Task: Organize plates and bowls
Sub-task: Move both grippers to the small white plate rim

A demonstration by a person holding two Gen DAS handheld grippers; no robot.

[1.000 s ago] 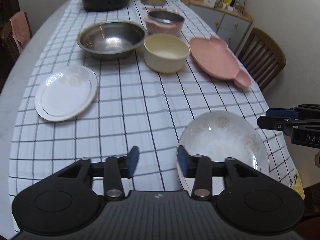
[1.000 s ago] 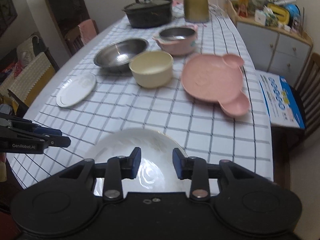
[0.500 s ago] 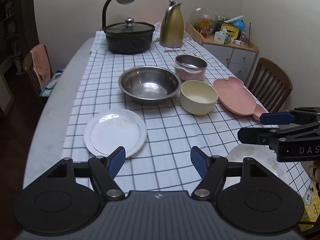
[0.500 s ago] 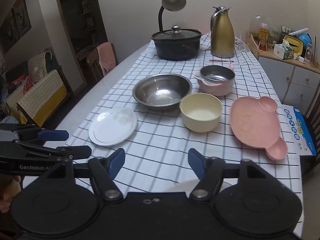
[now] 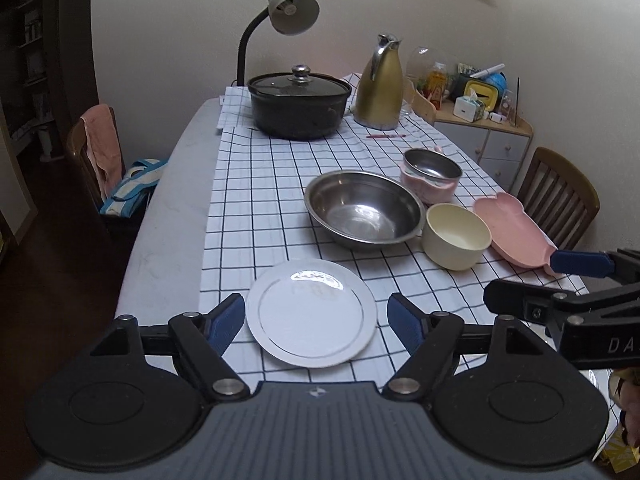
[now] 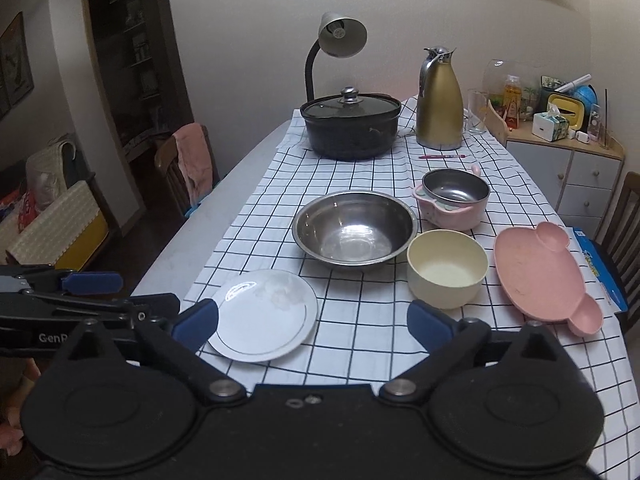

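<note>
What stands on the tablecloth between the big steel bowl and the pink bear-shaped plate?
The cream bowl stands between the steel bowl and the pink plate, beside each. The right wrist view shows this best.

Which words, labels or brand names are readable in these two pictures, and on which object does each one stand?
"DA", cut off by the picture's edge: on the right gripper, seen from the left wrist.
"GenR", then hidden: on the left gripper, seen from the right wrist.
Blue box beside the table: print too small to read.
Bottle and tissue box on the cabinet: labels blurred.
</note>
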